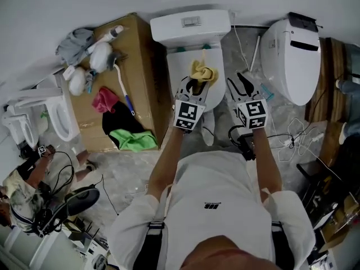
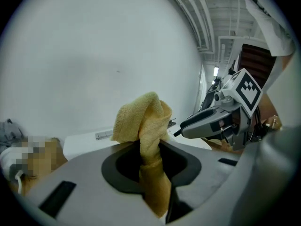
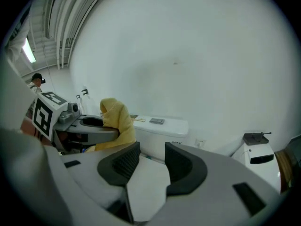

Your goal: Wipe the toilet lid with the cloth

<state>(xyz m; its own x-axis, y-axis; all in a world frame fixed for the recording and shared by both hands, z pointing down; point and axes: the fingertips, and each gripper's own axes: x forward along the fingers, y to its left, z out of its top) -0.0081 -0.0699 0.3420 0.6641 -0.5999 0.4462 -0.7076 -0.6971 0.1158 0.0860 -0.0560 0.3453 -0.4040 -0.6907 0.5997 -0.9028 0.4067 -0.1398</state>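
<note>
A white toilet stands against the wall, with its tank (image 1: pixel 191 24) behind its lid (image 1: pixel 181 61). A crumpled yellow cloth (image 1: pixel 203 72) hangs just above the lid. My left gripper (image 1: pixel 194 86) is shut on the yellow cloth (image 2: pixel 146 126), whose top bunches above the jaws (image 2: pixel 150 166). My right gripper (image 1: pixel 241 86) hovers open just right of the toilet, with nothing between its fingers (image 3: pixel 151 160). In the right gripper view the cloth (image 3: pixel 115 119) and the tank (image 3: pixel 160 125) are at the left and middle.
A cardboard box (image 1: pixel 140 49) left of the toilet carries rags, a pink cloth (image 1: pixel 104 100), a green cloth (image 1: pixel 135 140) and a brush. A second white toilet (image 1: pixel 292 55) stands at the right. Cables (image 1: pixel 292 142) trail over the floor. A person (image 1: pixel 22 184) crouches at the lower left.
</note>
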